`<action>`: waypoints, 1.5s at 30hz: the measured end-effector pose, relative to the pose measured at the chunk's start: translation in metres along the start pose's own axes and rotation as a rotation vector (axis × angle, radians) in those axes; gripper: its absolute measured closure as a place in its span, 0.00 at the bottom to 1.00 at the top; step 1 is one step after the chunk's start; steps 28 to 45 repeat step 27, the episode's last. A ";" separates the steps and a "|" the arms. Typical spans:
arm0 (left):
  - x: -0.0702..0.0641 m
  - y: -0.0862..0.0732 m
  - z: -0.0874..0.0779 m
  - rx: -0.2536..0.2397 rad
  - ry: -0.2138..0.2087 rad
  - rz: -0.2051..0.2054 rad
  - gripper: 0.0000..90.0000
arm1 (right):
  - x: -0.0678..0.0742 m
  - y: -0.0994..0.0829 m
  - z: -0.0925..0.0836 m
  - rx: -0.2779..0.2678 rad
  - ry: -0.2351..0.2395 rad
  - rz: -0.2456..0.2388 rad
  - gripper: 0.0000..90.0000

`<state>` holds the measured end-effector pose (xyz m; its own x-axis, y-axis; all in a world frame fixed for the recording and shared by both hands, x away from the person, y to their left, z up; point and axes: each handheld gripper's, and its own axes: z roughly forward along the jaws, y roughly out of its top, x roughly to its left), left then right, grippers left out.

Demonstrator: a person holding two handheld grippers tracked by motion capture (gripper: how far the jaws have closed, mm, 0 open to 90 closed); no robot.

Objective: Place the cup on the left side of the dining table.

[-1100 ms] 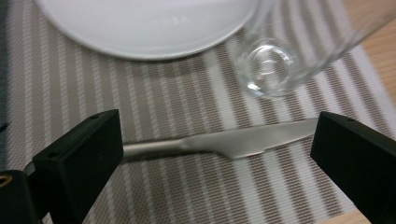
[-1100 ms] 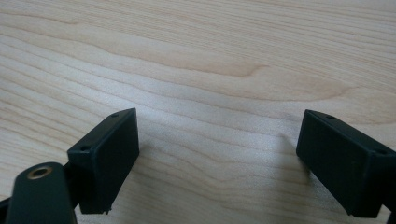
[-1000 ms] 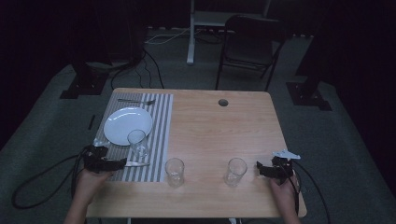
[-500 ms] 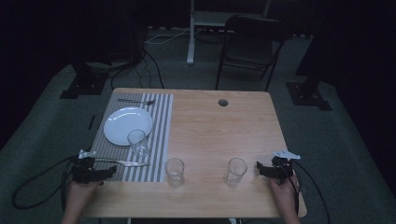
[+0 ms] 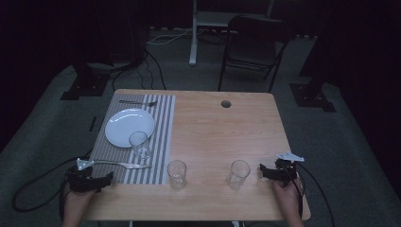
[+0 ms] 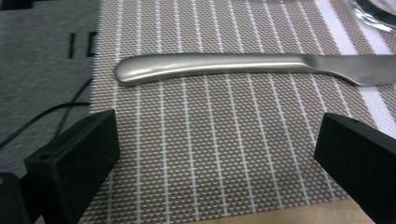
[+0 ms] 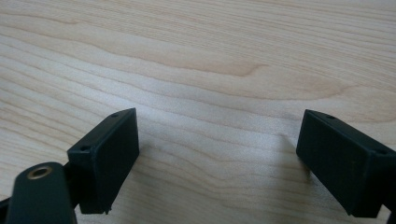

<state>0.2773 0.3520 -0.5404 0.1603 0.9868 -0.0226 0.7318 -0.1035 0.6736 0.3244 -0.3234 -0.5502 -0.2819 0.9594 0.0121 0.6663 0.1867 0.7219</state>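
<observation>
Steel knife (image 6: 243,65) on striped placemat (image 6: 224,149), left gripper (image 6: 215,158) wide, right gripper (image 7: 217,161) wide.

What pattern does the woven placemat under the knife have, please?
The woven rectangular placemat is grey-brown with thin white stripes, clearest in the left gripper view.

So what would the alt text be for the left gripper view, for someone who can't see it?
A steel table knife lies flat across a striped woven placemat, its rounded handle end pointing left, untouched. The left gripper has its two black jaws wide open in the foreground with nothing between them. The base of a drinking glass shows at the top right corner.
</observation>
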 end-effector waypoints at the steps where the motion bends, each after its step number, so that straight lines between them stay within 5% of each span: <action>1: 0.001 -0.001 0.001 0.007 0.007 0.014 0.01 | 0.000 0.000 0.000 0.000 0.000 0.000 0.14; 11: 0.004 -0.006 0.002 -0.019 -0.002 0.052 0.01 | 0.001 0.000 0.000 0.000 -0.003 0.004 0.14; 45: 0.002 -0.007 0.001 -0.019 0.011 0.039 0.01 | 0.001 0.000 0.000 0.000 -0.004 0.006 0.14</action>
